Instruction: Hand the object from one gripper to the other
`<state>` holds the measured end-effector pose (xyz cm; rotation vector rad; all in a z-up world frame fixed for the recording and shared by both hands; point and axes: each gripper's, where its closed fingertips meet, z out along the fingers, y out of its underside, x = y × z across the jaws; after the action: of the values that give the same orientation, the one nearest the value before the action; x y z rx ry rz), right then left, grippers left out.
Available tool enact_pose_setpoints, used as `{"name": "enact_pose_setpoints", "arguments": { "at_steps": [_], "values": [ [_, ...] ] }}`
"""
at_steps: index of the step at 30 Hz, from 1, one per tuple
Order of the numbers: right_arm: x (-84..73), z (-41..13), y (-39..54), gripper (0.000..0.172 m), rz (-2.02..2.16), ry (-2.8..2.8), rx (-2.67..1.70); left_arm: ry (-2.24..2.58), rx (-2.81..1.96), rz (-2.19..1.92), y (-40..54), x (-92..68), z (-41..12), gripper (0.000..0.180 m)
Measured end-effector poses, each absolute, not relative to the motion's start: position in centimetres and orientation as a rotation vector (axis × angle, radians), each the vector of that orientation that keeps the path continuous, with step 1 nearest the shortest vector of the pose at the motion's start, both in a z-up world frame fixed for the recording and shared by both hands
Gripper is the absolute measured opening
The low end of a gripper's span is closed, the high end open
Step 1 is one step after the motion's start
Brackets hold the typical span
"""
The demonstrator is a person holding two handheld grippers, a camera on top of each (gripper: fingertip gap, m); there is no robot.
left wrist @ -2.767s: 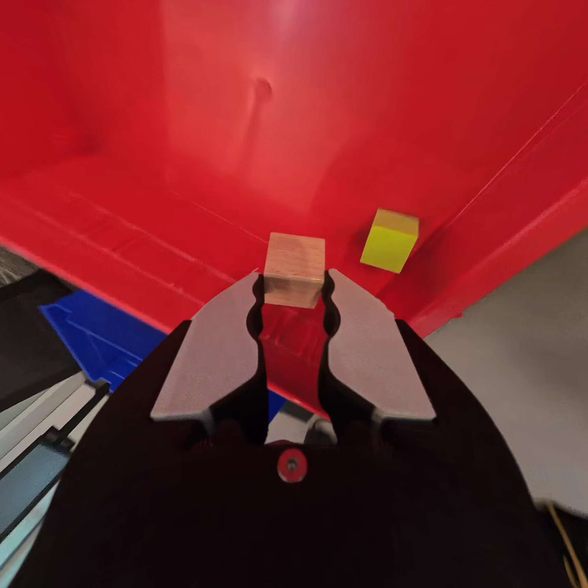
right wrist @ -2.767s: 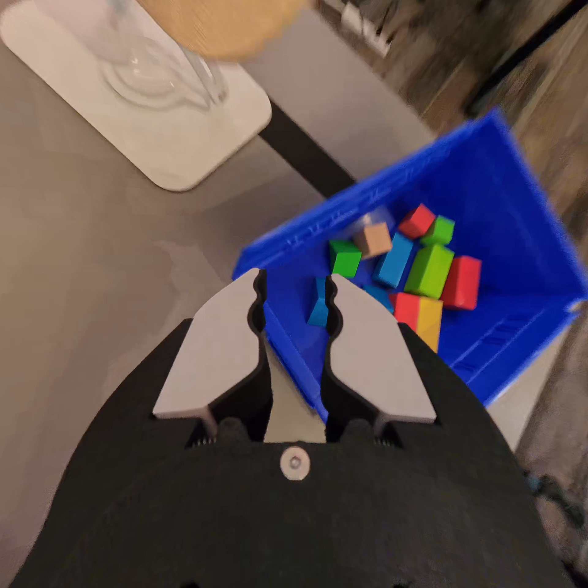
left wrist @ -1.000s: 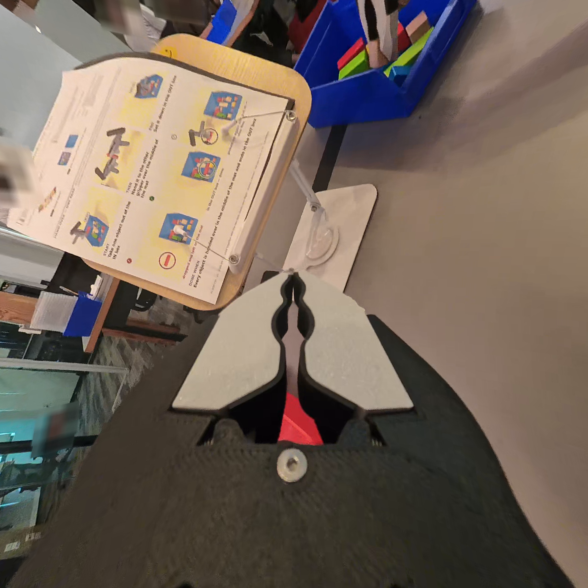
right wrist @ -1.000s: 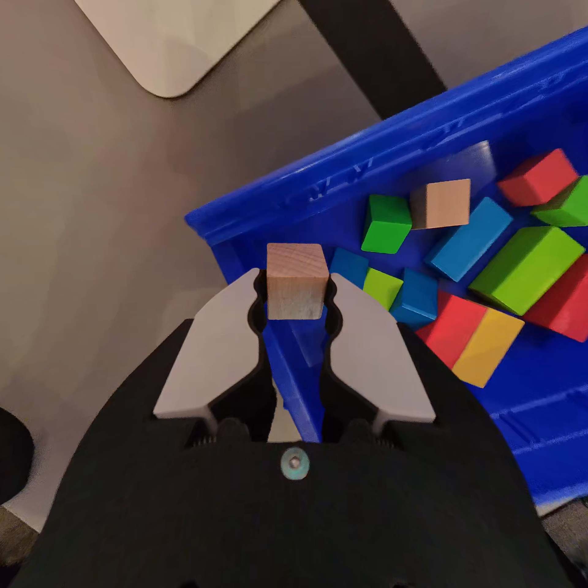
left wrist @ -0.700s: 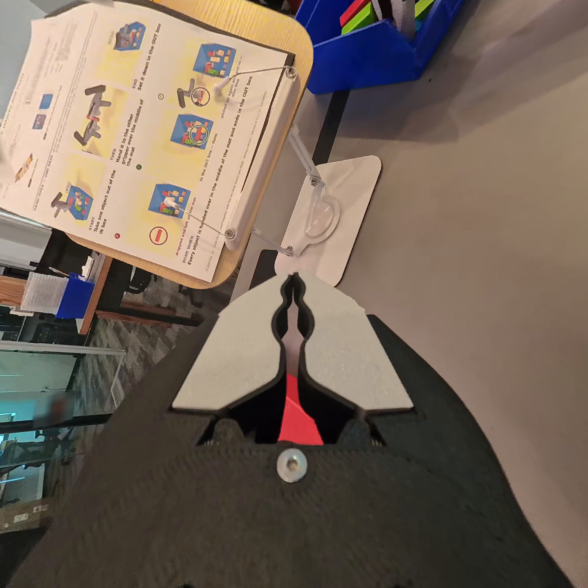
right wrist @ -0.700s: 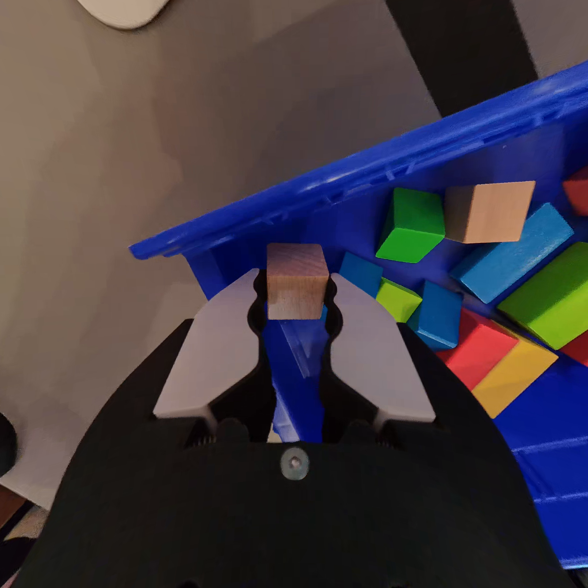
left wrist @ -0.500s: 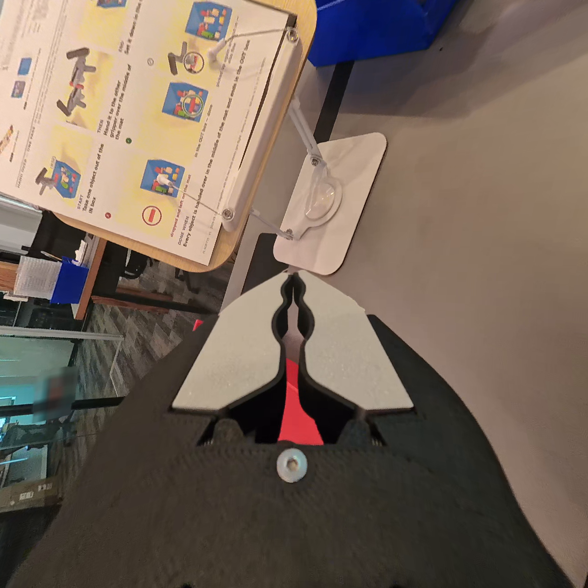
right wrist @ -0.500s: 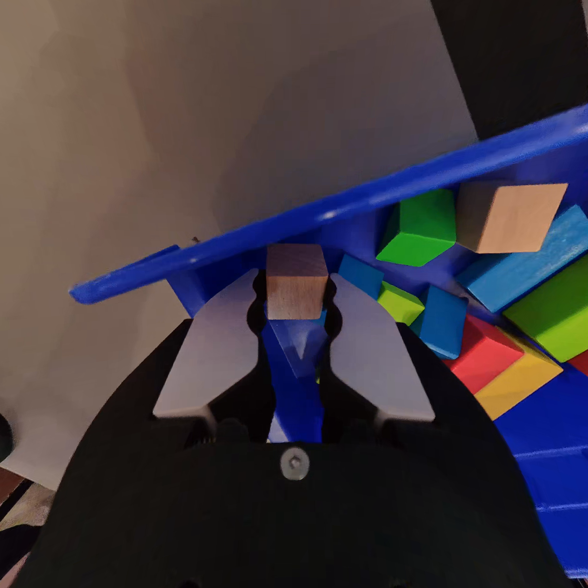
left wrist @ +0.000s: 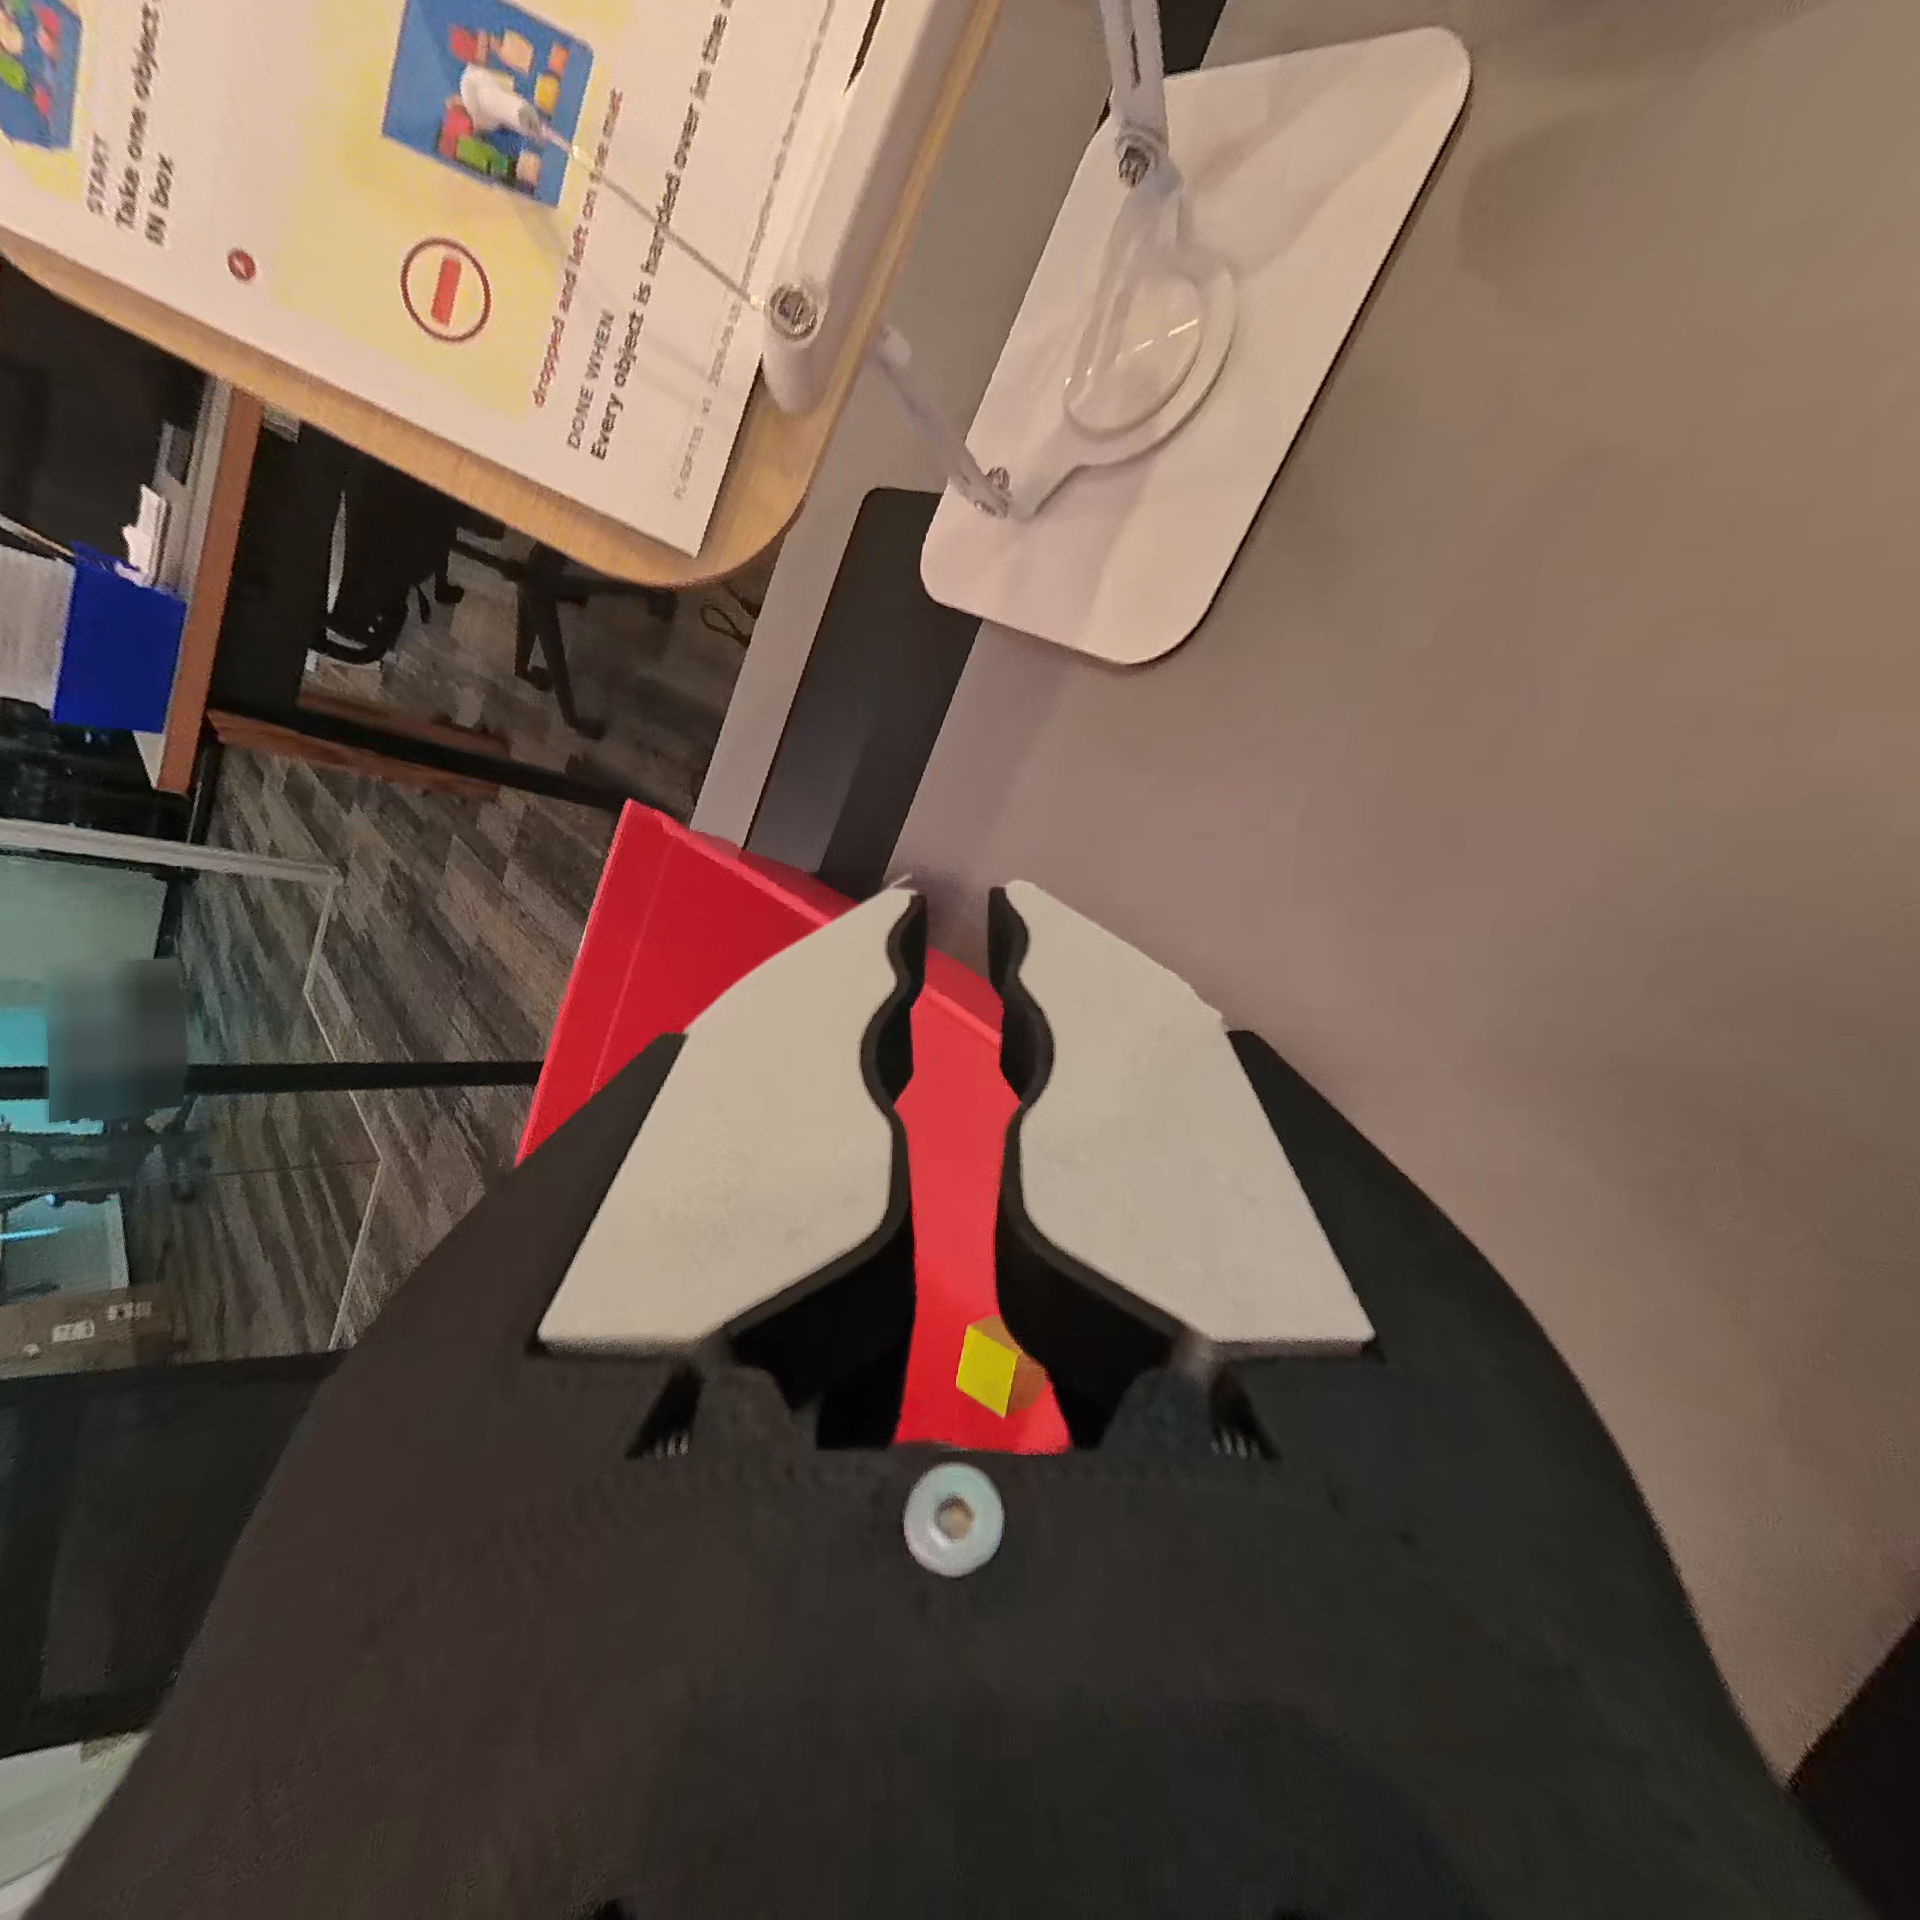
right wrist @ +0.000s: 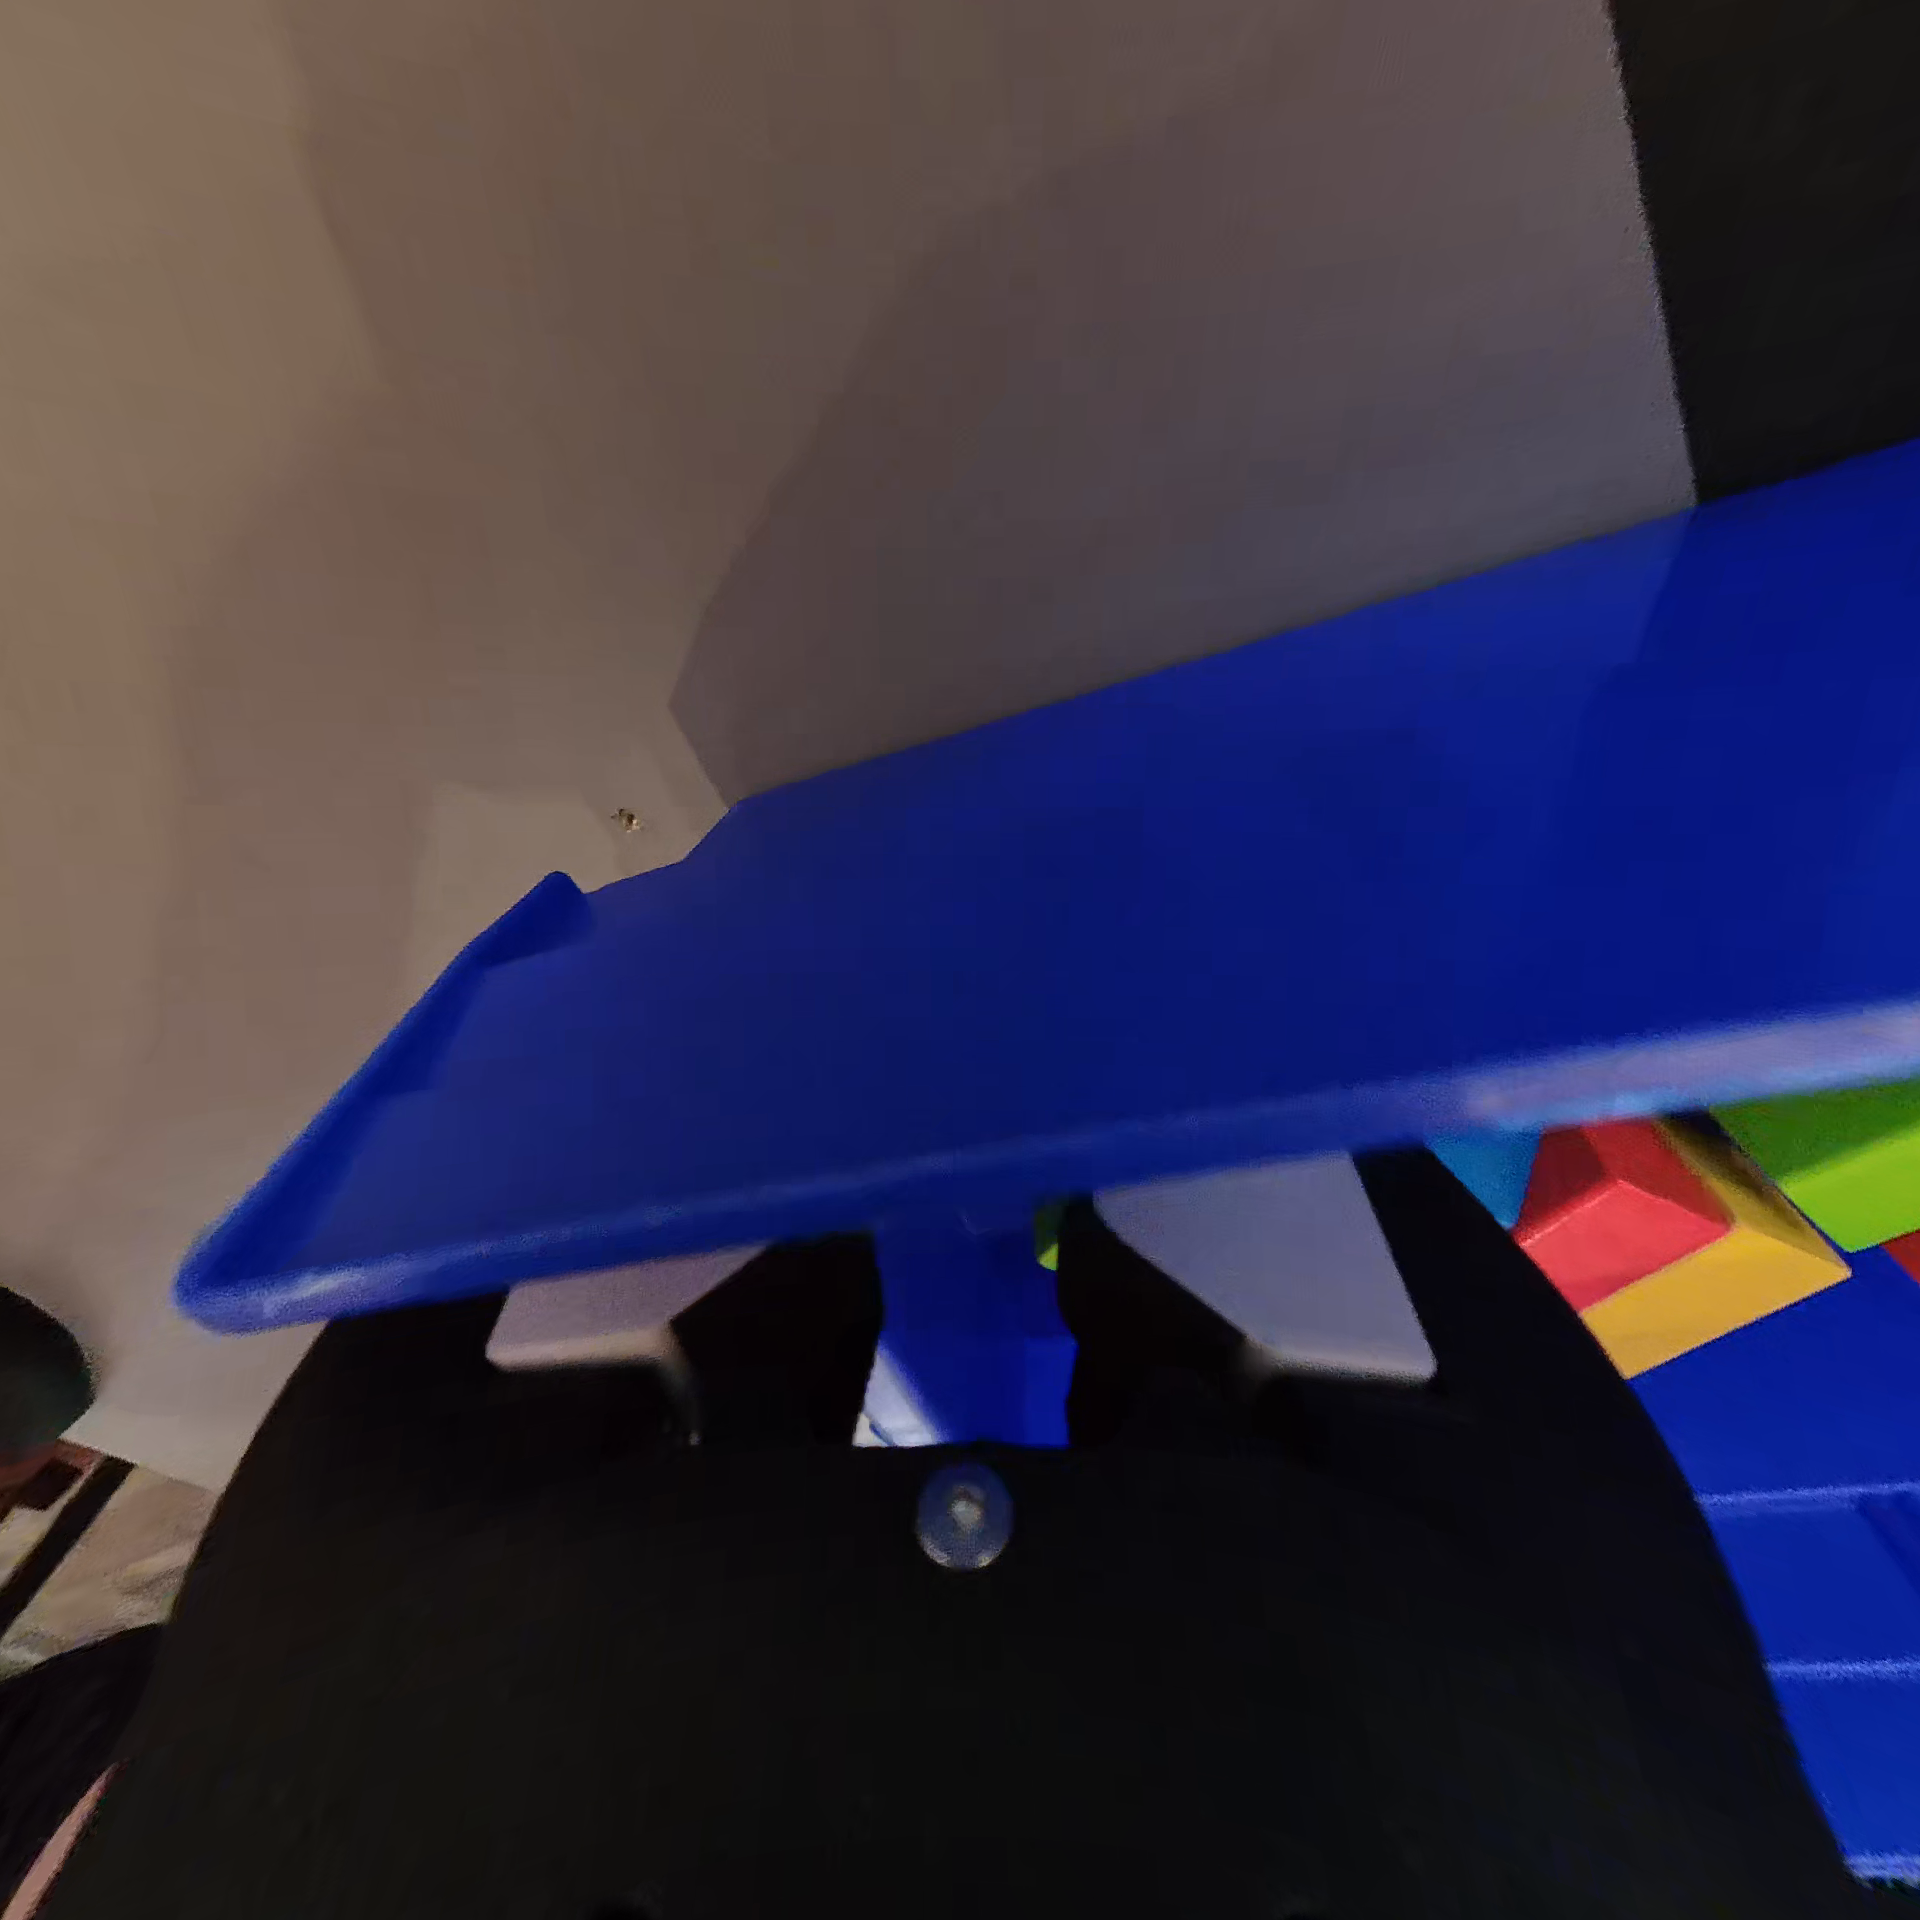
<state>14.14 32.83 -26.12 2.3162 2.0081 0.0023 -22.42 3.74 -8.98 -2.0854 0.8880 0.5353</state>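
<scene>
My left gripper (left wrist: 956, 914) is open by a narrow gap, with nothing between its fingers (left wrist: 790, 1122). It hovers over the red bin (left wrist: 665, 966) at the table's edge. A yellow block (left wrist: 985, 1377) lies in that bin and shows through the gap, with something brownish behind it. In the right wrist view the blue bin's wall (right wrist: 1143, 987) covers the fingertips. Only the bases of the right gripper's fingers (right wrist: 1247, 1278) show below the rim. The wooden cube does not show in either view.
Red (right wrist: 1610, 1216), yellow (right wrist: 1714, 1299) and green (right wrist: 1839, 1164) blocks lie in the blue bin. A white stand (left wrist: 1195, 343) with an instruction sheet on a wooden board (left wrist: 468, 208) stands on the grey table (left wrist: 1507, 935). Floor lies left of the red bin. The left tips stand about 25 cm off the yellow block (left wrist: 985, 1377).
My left gripper went from shut to slightly open and swung down over the red bin. My right gripper, shut on the wooden cube, dropped low behind the blue bin's wall, which now hides cube and fingertips.
</scene>
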Motion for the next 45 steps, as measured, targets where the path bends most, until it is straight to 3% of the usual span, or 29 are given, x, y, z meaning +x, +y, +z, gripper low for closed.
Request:
{"name": "enact_pose_setpoints", "arguments": {
  "at_steps": [1,8,15,25,29,36,42,45],
  "values": [
    [14.1,-25.9,33.0,0.043,0.004,2.01,2.338,0.876,-2.1,0.537,3.7,-22.9,-9.1,0.016],
    [14.8,-22.6,33.2,0.052,0.016,2.071,2.467,0.833,-2.323,0.583,3.2,-30.1,-10.9,0.036],
    [15.8,-20.0,31.9,0.048,-0.038,2.111,2.577,0.989,-2.741,0.376,-0.5,-37.3,-18.9,0.045],
    [15.0,-19.0,30.1,0.045,-0.07,2.196,2.559,1.045,-3.052,0.152,-3.1,-39.9,-25.3,0.042],
    [14.8,-18.7,30.2,0.044,-0.07,2.21,2.58,1.076,-3.094,0.122,-3.4,-40.0,-26.0,0.028],
    [13.7,-14.4,28.9,0.047,-0.273,2.304,2.735,0.879,-2.764,0.3,0.0,-39.6,-21.8,0.027],
    [4.9,-6.5,17.4,0.043,-1.528,2.41,2.287,0.909,-2.037,0.377,4.5,-27.7,-10.5,0.027],
    [0.6,-4.6,11.6,0.046,-1.902,2.328,1.973,1.021,-1.796,0.427,4.8,-19.9,-7.3,0.027]
  ]
}}
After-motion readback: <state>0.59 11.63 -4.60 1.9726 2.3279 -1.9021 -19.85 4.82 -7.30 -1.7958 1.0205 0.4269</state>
